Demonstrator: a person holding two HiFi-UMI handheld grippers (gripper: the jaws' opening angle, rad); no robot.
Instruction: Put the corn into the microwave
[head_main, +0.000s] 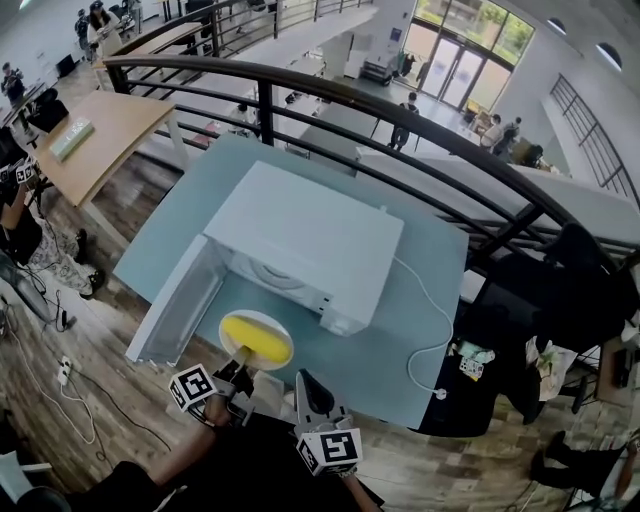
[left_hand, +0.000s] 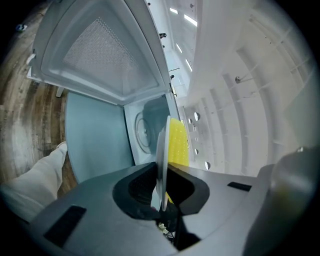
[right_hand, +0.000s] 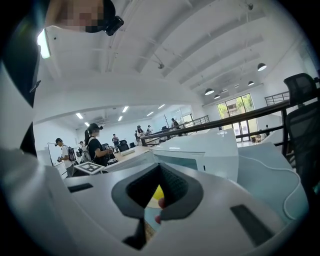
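Head view: at left, the microwave door (head_main: 180, 300) hangs open. The left gripper (head_main: 243, 362) pinches the near rim of a white plate (head_main: 285, 345) carrying yellow corn (head_main: 250, 335), just outside the microwave (head_main: 300, 235). Nearer and to the right, the right gripper (head_main: 308, 385) has its jaws pressed together, empty. Held by one edge, the plate could tilt and roll the corn off.

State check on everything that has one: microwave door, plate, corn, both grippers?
microwave door: swung wide open
plate: gripped at rim, at the opening
corn: on plate, not yet inside
left gripper: shut on plate
right gripper: jaws together, empty
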